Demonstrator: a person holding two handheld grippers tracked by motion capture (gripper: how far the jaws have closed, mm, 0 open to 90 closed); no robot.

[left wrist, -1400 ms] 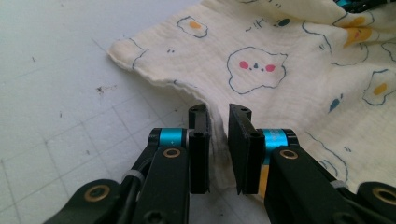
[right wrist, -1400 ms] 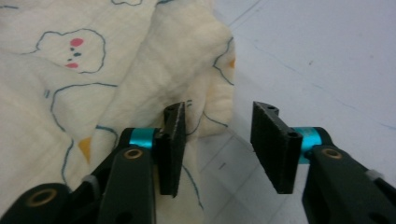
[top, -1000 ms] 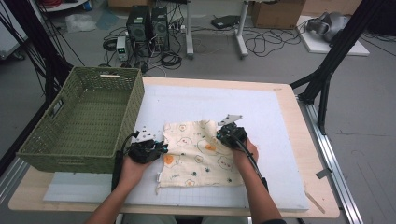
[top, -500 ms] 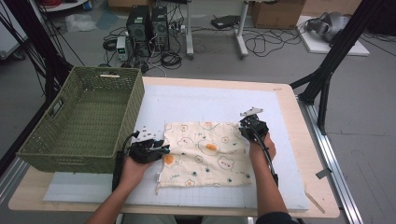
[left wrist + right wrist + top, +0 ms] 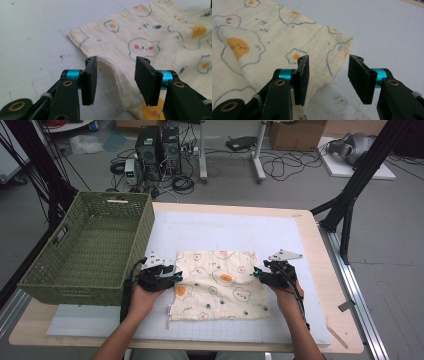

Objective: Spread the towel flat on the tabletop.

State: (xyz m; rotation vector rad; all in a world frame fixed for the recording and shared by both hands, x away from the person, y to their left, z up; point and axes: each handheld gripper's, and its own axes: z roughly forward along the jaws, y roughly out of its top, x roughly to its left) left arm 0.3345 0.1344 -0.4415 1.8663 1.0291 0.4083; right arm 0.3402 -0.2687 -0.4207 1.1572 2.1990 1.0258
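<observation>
A cream cloth point(image 5: 220, 287) printed with fried eggs and bears lies spread flat on the white mat point(image 5: 225, 230). My left gripper point(image 5: 176, 276) is at the cloth's left edge. Its jaws have just been opening, and a raised fold of the cloth point(image 5: 150, 37) stands between them untouched, so my left gripper point(image 5: 116, 80) is open. My right gripper point(image 5: 256, 272) is at the right edge. Its jaws have also just been opening. In the right gripper view the cloth point(image 5: 262, 37) ends in a corner between the jaws of my right gripper point(image 5: 328, 80), and no pad presses on it.
A green woven basket point(image 5: 135, 240) stands at the table's left, close to my left hand. The wooden table edge point(image 5: 320, 250) runs along the right of the mat. Cables, computer cases and black frame legs are on the floor beyond the table.
My right gripper has moved right from the cloth's middle to its right edge, drawing the cloth out wider. Both grippers were shut on the cloth and have let it go.
</observation>
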